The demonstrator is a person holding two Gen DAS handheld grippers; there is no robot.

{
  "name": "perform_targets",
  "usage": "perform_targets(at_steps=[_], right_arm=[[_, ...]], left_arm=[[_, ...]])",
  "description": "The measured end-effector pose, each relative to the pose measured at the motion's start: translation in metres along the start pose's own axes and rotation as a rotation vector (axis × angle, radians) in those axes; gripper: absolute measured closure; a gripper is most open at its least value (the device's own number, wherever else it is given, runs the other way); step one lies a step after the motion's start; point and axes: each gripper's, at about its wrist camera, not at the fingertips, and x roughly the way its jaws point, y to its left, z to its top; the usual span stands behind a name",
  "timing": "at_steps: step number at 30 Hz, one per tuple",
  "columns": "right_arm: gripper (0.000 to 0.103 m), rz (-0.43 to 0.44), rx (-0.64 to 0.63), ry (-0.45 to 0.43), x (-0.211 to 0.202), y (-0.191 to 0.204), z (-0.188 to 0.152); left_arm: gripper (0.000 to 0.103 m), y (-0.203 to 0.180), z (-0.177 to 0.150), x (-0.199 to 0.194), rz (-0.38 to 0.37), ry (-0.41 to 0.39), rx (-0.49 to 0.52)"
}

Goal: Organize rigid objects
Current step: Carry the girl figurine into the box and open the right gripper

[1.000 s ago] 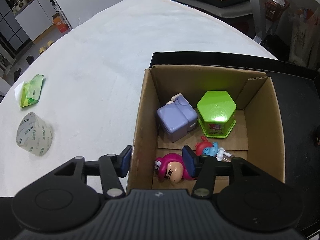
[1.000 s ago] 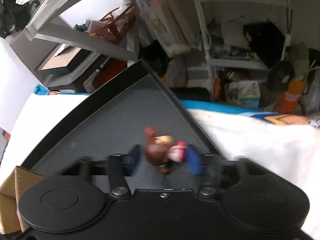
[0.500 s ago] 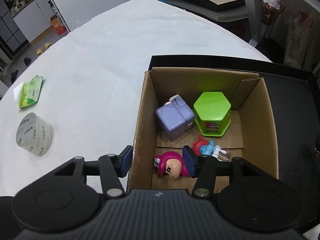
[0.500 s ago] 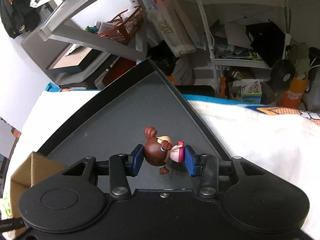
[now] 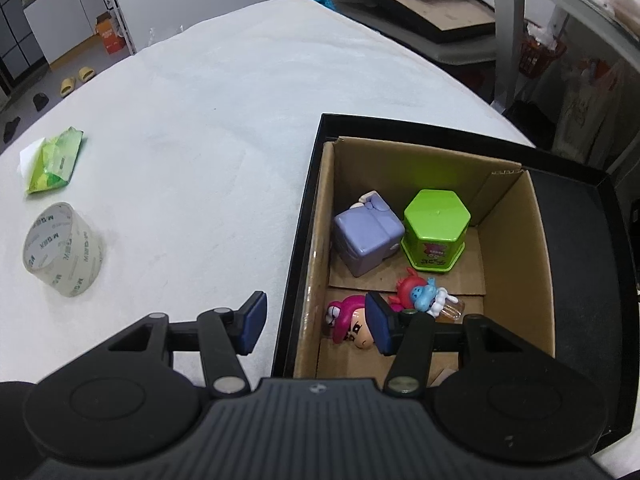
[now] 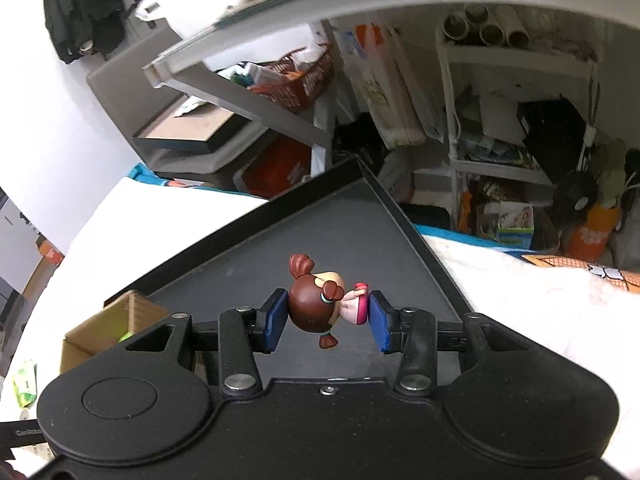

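The right gripper (image 6: 328, 322) pinches a brown-haired doll (image 6: 316, 308) sideways above the black tray (image 6: 352, 232); its round, glossy plastic head could roll out of the flat blue jaws on the way to the box (image 5: 516, 236). The left gripper (image 5: 316, 326) hangs with jaws spread astride the cardboard wall, near a pink doll (image 5: 348, 316), lilac cube (image 5: 366, 236) and green hexagonal tub (image 5: 436, 232), and could snag it.

We see a brown cardboard box (image 5: 508, 240) in a black tray (image 5: 580, 280), holding a lilac cube toy (image 5: 366, 240), a lime-green hexagonal container (image 5: 436, 222), a magenta-hooded figure (image 5: 346, 316) and a red-and-blue figure (image 5: 418, 292); blue pads (image 6: 276, 320) flank a brown-haired, pink-dressed doll (image 6: 320, 308).
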Motion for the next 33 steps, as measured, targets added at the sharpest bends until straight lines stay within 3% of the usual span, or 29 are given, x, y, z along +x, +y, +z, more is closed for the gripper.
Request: perform_targets(at_steps=[17,21,33], right_arm=[[0.060,0.029,-0.163,-0.034,-0.039,0.077,-0.005],[0.060,0.044,-0.209,-0.034,-0.046,0.101,-0.007],[0.060,0.079,-0.363,-0.008,-0.046,0.166,-0.022]], left_arm=[[0.051,0.042,-0.015,0.008,-0.146,-0.026,-0.082],[0.051,0.049,-0.016,0.006,-0.162,-0.064,-0.093],[0.053,0.063,-0.020,0.011,-0.235,-0.074,-0.110]])
